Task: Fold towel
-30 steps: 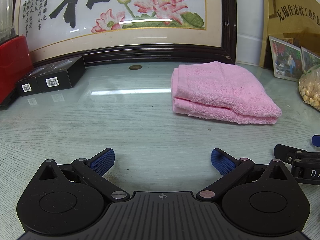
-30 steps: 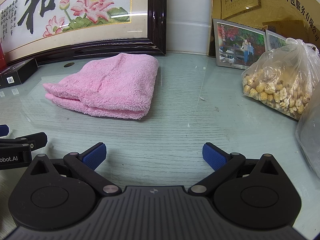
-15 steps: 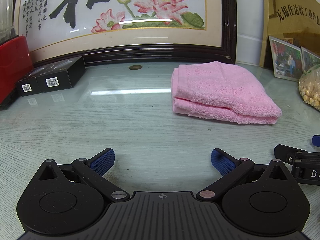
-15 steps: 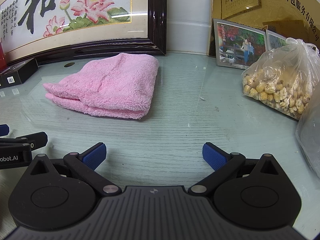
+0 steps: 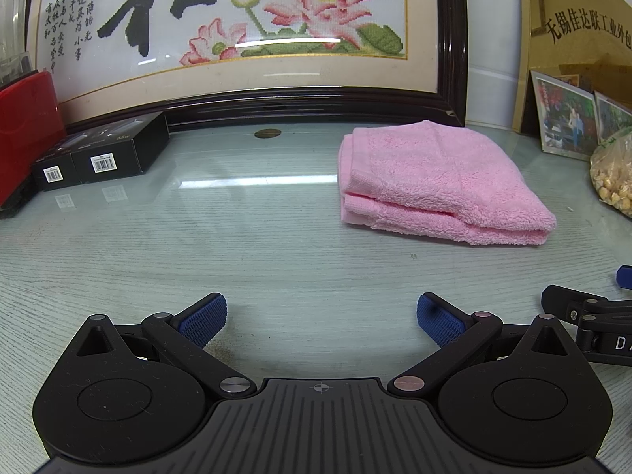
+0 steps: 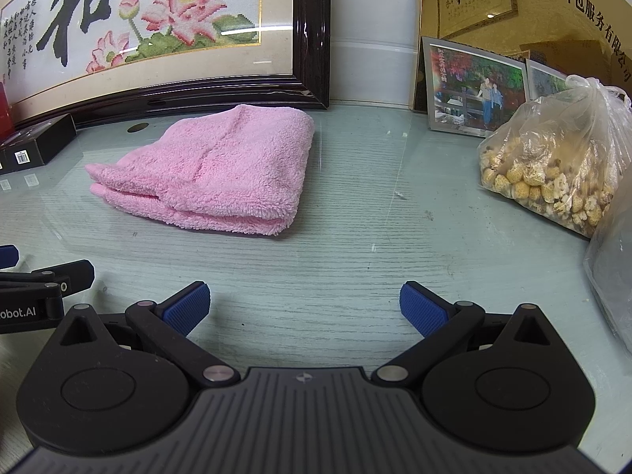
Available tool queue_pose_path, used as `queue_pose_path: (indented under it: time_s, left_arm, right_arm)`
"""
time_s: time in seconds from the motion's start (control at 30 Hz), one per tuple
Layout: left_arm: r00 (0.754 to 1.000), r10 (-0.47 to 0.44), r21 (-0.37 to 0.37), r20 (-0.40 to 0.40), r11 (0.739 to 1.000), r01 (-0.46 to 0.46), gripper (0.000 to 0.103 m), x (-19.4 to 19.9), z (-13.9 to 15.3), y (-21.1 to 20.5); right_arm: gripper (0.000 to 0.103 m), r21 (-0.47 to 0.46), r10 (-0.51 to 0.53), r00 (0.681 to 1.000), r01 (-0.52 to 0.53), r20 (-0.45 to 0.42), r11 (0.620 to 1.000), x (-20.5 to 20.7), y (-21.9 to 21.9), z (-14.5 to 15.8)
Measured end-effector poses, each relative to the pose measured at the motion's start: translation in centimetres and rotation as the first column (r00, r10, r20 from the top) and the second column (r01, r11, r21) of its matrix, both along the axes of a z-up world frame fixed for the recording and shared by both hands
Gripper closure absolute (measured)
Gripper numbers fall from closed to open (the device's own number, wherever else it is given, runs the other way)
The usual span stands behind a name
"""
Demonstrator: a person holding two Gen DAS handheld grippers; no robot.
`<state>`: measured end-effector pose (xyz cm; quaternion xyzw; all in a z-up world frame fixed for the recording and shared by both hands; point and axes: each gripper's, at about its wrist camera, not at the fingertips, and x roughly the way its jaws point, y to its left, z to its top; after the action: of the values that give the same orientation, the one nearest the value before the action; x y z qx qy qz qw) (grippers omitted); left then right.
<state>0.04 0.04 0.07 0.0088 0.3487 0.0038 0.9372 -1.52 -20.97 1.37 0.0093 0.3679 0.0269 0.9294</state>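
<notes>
Both claws unmoved, left claw [image 5: 320, 318], right claw [image 6: 304, 308], spread wide, towel [image 5: 434, 181] unchanged

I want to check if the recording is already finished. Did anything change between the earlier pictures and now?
Nothing visibly changed. The pink towel lies folded in the same spot on the glass table, and the left gripper and right gripper stay open, low over the table, short of the towel and holding nothing.

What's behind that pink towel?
Behind the pink towel stands a dark-framed embroidery of lotus flowers, leaning at the back of the glass tabletop. The towel's far edge and the tabletop right behind it are hidden.
</notes>
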Motion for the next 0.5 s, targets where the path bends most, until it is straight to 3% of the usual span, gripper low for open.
queue_pose_path:
  time_s: [0.5]
  left_arm:
    - [1.0, 0.003, -0.006, 0.002, 1.0, -0.003, 0.0, 0.0, 0.1, 0.6]
  right_arm:
    - [0.0, 0.011, 0.051, 0.999, -0.051, 0.003, 0.999, -0.4, -1.1, 0.1]
